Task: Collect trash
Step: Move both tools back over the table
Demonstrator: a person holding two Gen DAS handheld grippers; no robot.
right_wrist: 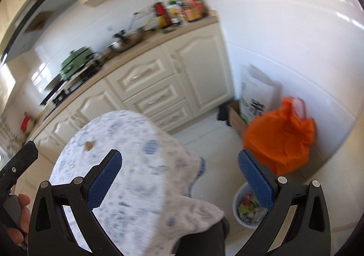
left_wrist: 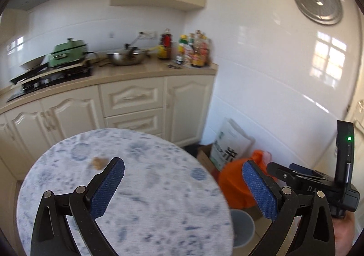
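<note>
Both hand-held grippers hang over a small round worktop (left_wrist: 141,187) covered in a blue-and-white patterned cloth. The left hand-held gripper (left_wrist: 183,173) is spread wide with nothing between its blue pads (left_wrist: 107,190). The right hand-held gripper (right_wrist: 179,166) is spread just as wide and is likewise empty.

The one bit of trash on the worktop is a small brown scrap (left_wrist: 98,162), lying on the cloth towards the far left. In the left wrist view it sits just beside the tip of the left finger; whether they touch I cannot tell. In the right wrist view the scrap (right_wrist: 89,145) lies well ahead of the fingers, apart from them.

On the floor to the right of the worktop stands a pale bin (right_wrist: 246,208), with colourful wrappers inside it. Behind it, by the white tiled wall, is a bulging orange bag (right_wrist: 279,140). Beside that stands a white sack (right_wrist: 257,94) with dark print, with a cardboard box (right_wrist: 236,117) at its foot.

Beyond the worktop runs a kitchen counter (left_wrist: 127,71) over cream cabinets, carrying a green pot (left_wrist: 68,52), a steel wok (left_wrist: 126,57) and a cluster of bottles (left_wrist: 186,50). Both views are blurred.
</note>
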